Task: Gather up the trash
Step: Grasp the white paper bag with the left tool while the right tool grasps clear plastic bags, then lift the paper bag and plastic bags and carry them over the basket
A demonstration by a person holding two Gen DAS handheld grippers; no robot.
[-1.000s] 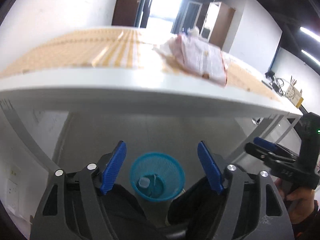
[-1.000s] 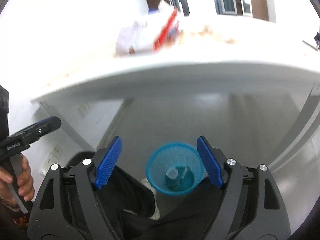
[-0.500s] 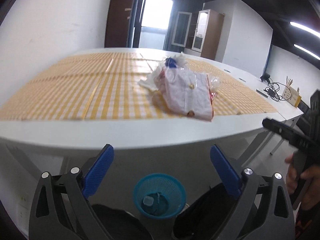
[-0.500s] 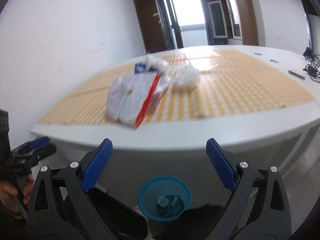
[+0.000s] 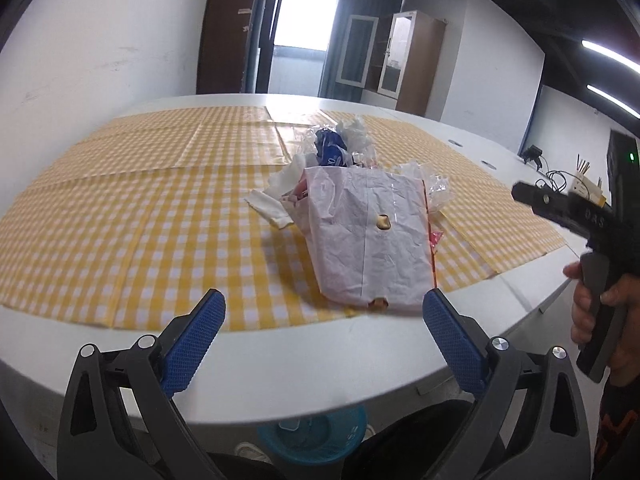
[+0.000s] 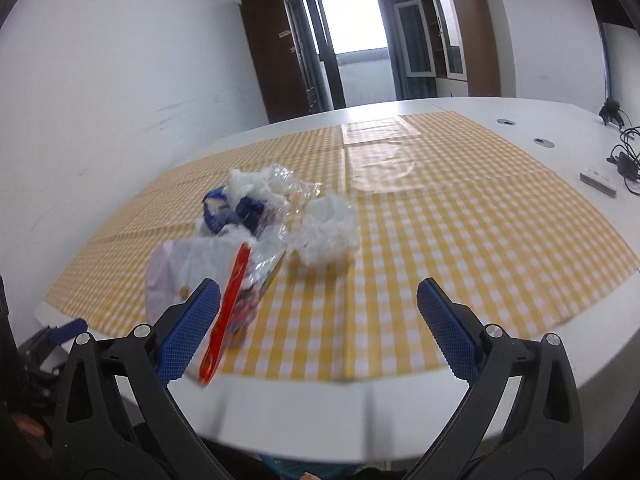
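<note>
Left wrist view: the left claw (image 5: 322, 334) gapes wide and empty, jaws just opened, above the table (image 5: 280, 364) edge; ahead the paper bag (image 5: 366, 236) lies flat on the checked cloth, long axis running away from the claw. Best come in low and pinch its near edge. Right wrist view: the right claw (image 6: 318, 326), likewise wide and empty, faces the crumpled wrap (image 6: 326, 232) near mid-table; the bin (image 5: 316, 432) waits below.

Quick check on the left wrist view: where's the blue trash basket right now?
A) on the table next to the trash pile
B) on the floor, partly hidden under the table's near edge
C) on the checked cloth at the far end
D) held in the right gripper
B: the blue trash basket shows below the table edge, half cut off by it, between the left gripper's arms.
</note>
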